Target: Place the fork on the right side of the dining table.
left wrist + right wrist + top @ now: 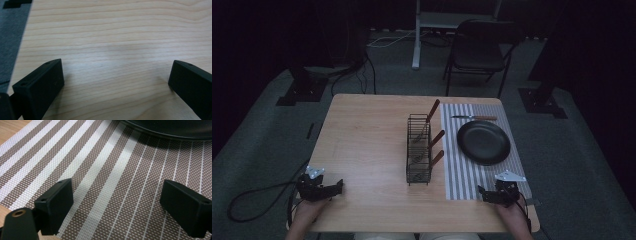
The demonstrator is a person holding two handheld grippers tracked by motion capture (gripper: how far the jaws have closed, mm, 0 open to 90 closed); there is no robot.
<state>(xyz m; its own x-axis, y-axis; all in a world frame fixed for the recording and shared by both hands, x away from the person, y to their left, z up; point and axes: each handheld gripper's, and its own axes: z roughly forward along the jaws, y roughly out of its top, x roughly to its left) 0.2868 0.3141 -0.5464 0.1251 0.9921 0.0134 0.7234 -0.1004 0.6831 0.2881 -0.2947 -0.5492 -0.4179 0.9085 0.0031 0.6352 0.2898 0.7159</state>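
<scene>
A black wire caddy point(419, 150) stands at the middle of the wooden table point(362, 145), holding three utensils with wooden handles point(436, 138). To its right a striped placemat point(462, 175) carries a black plate point(483, 142), with a wooden-handled knife point(474, 118) lying beyond it. My left gripper point(337, 187) rests at the table's near left corner, open over bare wood point(112, 50). My right gripper point(482, 192) sits at the near right, open above the placemat point(105, 177), with the plate's rim point(170, 130) ahead. Nothing lies between either pair of jaws.
A folding chair point(479, 50) and a white table leg point(416, 35) stand on the grey floor beyond the table. Dark stand bases sit at the far left point(302, 90) and far right point(542, 100). A cable point(252, 197) trails off the left gripper.
</scene>
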